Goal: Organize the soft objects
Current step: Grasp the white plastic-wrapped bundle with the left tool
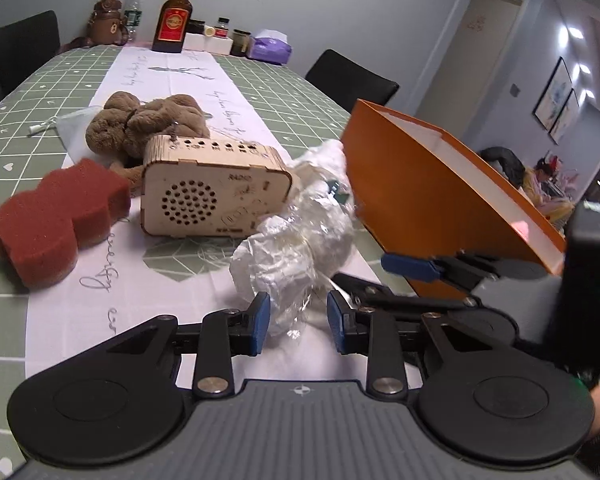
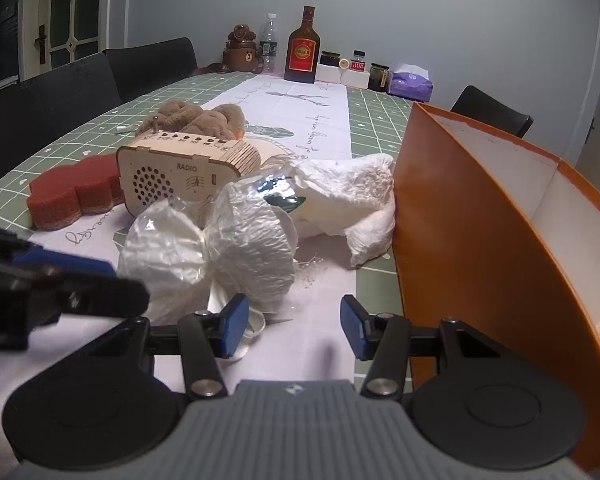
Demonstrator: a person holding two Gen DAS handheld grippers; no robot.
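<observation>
The left gripper [image 1: 298, 322] has its fingers apart, with the clear crinkled tail of one plastic bag bundle [image 1: 296, 248] lying in the gap between them; the pads do not press on it, and whether either pad brushes the film cannot be told. The right gripper [image 2: 294, 326] also has its fingers apart, with bare white runner in the gap and the same bundle just ahead of its left finger, a scrap of plastic touching that finger's tip. Just beyond the right-hand finger stands one orange box [image 2: 472, 248], open-topped, its near wall close beside that finger and leaving little room on that side; something pink shows inside at its edge. Ahead of the bundle, against the box wall, lies one crumpled white wad [image 2: 348, 196]. Farther out to the left sit one wooden radio [image 1: 216, 192], one red sponge [image 1: 56, 216] and one brown plush toy [image 1: 148, 124], with open runner between sponge and bundle. Well beyond, at the far edge of the desk [image 1: 20, 128], stand bottles and jars.
</observation>
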